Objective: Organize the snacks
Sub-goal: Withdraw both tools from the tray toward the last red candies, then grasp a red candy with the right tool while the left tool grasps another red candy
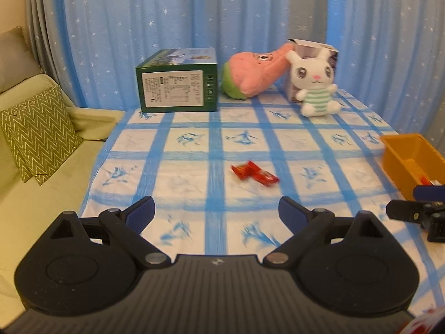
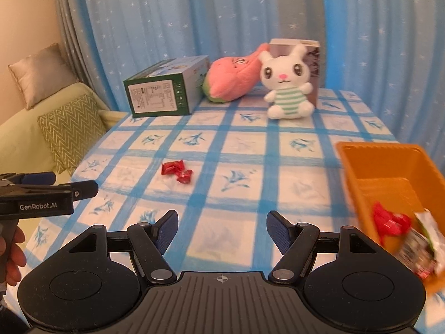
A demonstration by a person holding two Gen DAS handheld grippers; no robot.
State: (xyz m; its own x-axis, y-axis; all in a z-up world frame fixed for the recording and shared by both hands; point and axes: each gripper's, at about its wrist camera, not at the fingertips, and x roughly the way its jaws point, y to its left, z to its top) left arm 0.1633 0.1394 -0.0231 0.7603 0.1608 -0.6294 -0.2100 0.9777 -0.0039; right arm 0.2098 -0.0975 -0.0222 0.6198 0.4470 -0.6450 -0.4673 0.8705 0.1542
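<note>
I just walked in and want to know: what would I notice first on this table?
Probably the white bunny toy sitting at the back beside a pink plush and a green box. Then the red candies alone mid-table, and the orange bin of snacks on the right.

L gripper point(image 1: 216, 211) & R gripper point(image 2: 222, 229) both fingers spread wide, empty

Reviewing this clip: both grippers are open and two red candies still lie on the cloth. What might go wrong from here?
1. The two red candies touch each other, so the left gripper may pinch both, or knock one away.
2. They lie flat on the tablecloth; closing fingers might snag the fabric.
3. The orange bin sits at the table's right edge, so a bump from the right gripper could shift it.
</note>
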